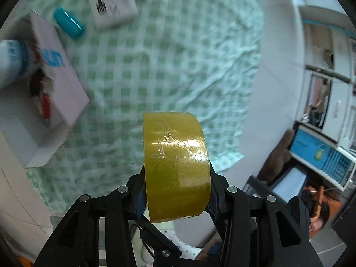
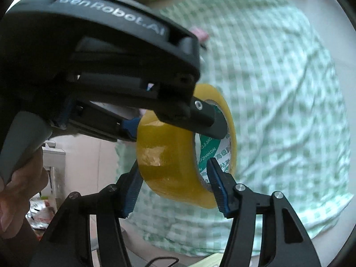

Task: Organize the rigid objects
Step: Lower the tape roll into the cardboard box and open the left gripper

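**Tape roll lifted, passing between two grippers**

The yellow tape roll [image 1: 175,169] hangs in the air above the green-checked cloth [image 1: 169,66], pinched across its flat faces by the left gripper [image 1: 175,191]. The right gripper [image 2: 175,189] brackets the same roll; whether its blue pads [image 2: 219,187] press yet I cannot tell. My judgement: seat the right grip firmly before the left lets go.

Only the left wrist view shows the open white box [image 1: 51,93] at the cloth's left edge; only the right shows the roll's printed core.

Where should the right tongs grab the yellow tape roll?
Across the yellow tape roll's two flat faces, coming from below. The left tongs already clamp its upper part, leaving the lower rim free, where the right tongs straddle it.
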{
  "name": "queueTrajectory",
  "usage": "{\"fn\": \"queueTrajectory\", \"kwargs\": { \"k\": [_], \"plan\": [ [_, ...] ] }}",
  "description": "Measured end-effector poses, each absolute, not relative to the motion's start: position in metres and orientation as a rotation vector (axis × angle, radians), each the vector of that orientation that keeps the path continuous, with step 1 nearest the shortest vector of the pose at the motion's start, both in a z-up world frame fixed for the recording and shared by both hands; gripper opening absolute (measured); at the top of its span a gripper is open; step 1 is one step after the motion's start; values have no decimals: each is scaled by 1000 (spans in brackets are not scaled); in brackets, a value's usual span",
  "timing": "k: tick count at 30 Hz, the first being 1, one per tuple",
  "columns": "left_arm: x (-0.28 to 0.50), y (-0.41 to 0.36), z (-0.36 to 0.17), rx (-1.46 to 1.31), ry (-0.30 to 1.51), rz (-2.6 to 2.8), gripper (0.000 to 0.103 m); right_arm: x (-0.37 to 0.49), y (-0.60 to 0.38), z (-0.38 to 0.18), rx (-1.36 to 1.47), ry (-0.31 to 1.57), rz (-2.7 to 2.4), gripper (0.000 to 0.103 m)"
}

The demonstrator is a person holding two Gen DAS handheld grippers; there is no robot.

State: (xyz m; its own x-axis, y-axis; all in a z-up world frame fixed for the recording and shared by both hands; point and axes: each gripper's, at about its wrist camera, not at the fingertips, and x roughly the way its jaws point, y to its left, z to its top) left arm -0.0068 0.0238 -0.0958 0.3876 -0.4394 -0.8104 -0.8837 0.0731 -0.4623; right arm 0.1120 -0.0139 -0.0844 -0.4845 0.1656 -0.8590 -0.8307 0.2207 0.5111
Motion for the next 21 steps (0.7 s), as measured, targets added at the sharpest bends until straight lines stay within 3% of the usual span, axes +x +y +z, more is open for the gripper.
{"fn": "queueTrajectory", "kwargs": {
  "k": [11,21],
  "plan": [
    [-115,59,10,-1431,996,680,42,43,58,-22,-558,1520,1677,59],
    [-179,63,-20,-1573,968,857,42,-4,55,-73,-585,1698,1685,59]
  ]
}}
